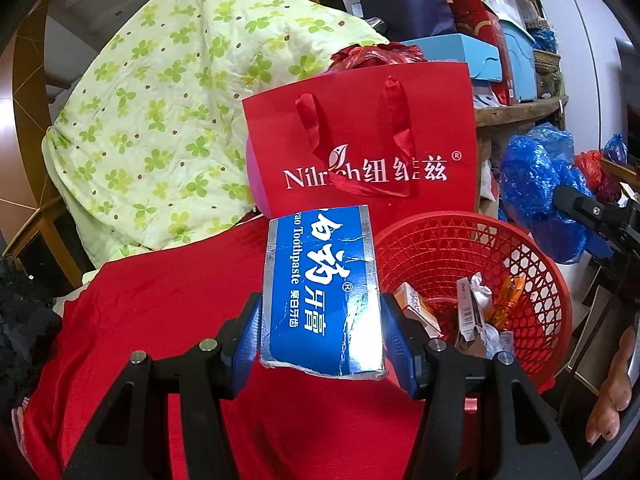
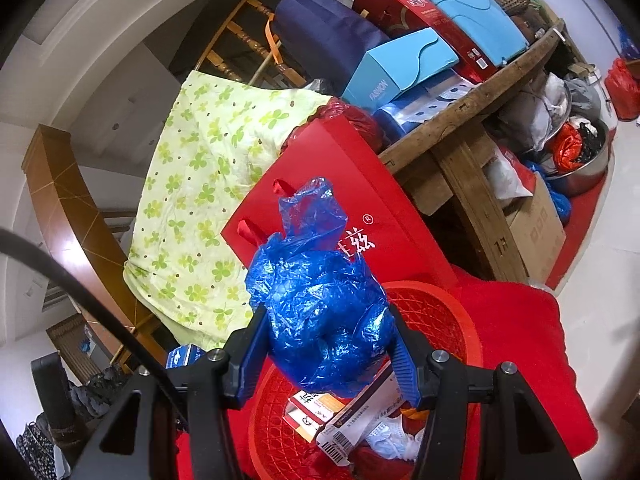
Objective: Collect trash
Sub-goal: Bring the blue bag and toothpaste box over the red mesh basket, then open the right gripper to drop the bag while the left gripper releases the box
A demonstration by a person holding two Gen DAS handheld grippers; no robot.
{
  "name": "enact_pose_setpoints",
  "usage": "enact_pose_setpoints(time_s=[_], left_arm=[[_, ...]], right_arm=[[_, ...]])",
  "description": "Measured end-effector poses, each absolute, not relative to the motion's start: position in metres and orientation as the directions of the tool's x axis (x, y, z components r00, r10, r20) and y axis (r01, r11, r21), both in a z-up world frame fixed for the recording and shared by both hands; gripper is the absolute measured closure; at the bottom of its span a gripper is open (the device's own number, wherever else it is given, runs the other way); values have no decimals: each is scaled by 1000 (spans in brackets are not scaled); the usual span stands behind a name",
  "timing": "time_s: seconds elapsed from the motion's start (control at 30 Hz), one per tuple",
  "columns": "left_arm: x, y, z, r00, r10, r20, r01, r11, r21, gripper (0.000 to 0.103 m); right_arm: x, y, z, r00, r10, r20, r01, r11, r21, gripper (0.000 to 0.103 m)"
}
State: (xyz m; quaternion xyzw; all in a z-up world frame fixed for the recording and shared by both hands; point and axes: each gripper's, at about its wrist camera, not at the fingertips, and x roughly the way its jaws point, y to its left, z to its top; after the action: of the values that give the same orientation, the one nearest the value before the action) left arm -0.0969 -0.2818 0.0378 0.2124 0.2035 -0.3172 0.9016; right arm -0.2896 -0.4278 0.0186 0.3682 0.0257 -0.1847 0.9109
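Left wrist: left claw grips toothpaste box | right claw grips blue bag

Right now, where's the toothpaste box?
Left wrist view, centre: toothpaste box clamped in the left gripper, left of the red basket.

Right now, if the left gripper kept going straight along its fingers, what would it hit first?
Probably the red gift bag: it stands upright straight beyond the toothpaste box that the left gripper holds. The red basket sits off to the right. Depth is uncertain.
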Motion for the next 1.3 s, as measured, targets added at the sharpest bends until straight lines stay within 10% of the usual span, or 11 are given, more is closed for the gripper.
enact_pose_setpoints(time_s=[1.3], left_arm=[[-102,-319,17,525,-624,-579,809,578,111,44]], right_arm=[[-287,-448,7,915,-323,-243,392,564,726,44]])
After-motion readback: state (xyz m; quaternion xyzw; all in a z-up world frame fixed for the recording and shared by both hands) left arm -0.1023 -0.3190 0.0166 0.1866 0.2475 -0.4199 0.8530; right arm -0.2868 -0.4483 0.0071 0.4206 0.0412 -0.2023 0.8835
